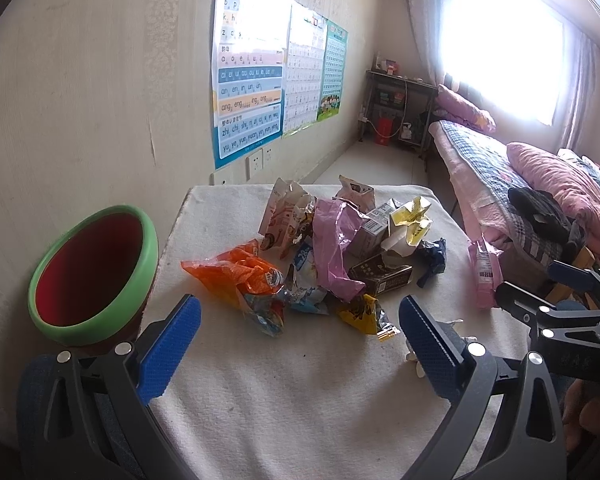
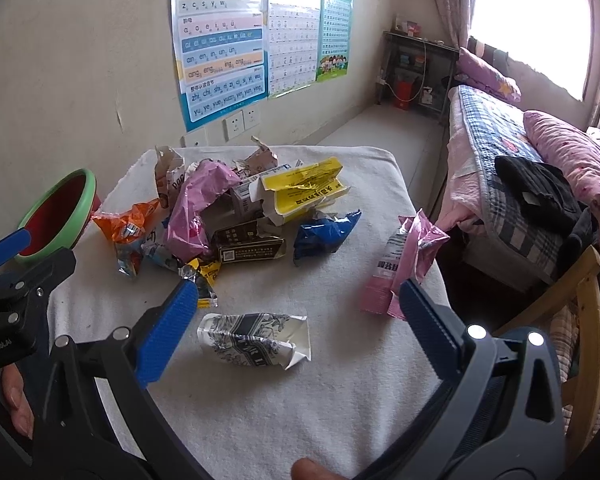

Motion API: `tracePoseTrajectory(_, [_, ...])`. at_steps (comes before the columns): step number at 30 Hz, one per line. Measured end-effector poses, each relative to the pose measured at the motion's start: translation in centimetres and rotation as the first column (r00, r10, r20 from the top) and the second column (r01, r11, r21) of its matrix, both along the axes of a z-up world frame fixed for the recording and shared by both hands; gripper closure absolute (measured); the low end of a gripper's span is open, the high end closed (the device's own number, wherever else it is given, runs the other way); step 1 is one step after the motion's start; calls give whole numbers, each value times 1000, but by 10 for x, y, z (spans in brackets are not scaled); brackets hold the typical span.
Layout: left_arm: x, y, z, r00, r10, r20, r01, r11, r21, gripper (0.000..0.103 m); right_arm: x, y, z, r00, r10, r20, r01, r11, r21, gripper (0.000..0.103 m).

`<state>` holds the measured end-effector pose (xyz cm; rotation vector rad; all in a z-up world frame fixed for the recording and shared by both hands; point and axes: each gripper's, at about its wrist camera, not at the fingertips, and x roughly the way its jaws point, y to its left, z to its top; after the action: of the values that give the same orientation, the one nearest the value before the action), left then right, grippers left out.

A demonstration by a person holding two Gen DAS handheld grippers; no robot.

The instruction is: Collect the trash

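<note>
A heap of trash lies on the far half of a white cloth-covered table [image 2: 260, 400]: a crumpled orange snack bag [image 1: 236, 276] at the heap's left, a pink plastic bag [image 1: 336, 240] draped over its middle, a dark carton [image 2: 250, 246] lying flat below it, a torn yellow box [image 2: 304, 192] on top, and a blue wrapper [image 2: 324, 234] to the right. Apart from the heap, a black-and-white printed packet [image 2: 256, 340] lies nearer, between the spread fingers of the right gripper [image 2: 298, 312], which holds nothing. A pink pouch [image 2: 404, 264] stands near the table's right edge, just beyond that gripper's right finger. The left gripper [image 1: 300, 340] hovers over the near side of the table, its jaws wide apart and empty. A bin with a green rim and red inside [image 1: 96, 272] sits off the table's left edge by the wall. A bed [image 2: 512, 184] stands to the right.
</note>
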<state>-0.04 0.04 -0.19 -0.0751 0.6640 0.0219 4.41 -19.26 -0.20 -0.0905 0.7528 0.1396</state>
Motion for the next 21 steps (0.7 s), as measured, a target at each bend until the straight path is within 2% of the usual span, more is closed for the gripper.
tracePoseTrajectory(15, [14, 3, -8, 996, -2, -94, 1, 1000, -15, 8, 9, -6, -1, 999, -12, -41, 13, 1000, 24, 4])
tracePoseTrajectory(21, [42, 16, -3, 988, 26, -150, -37, 997, -66, 8, 31, -17, -2, 994, -53, -97, 58, 997, 45, 4])
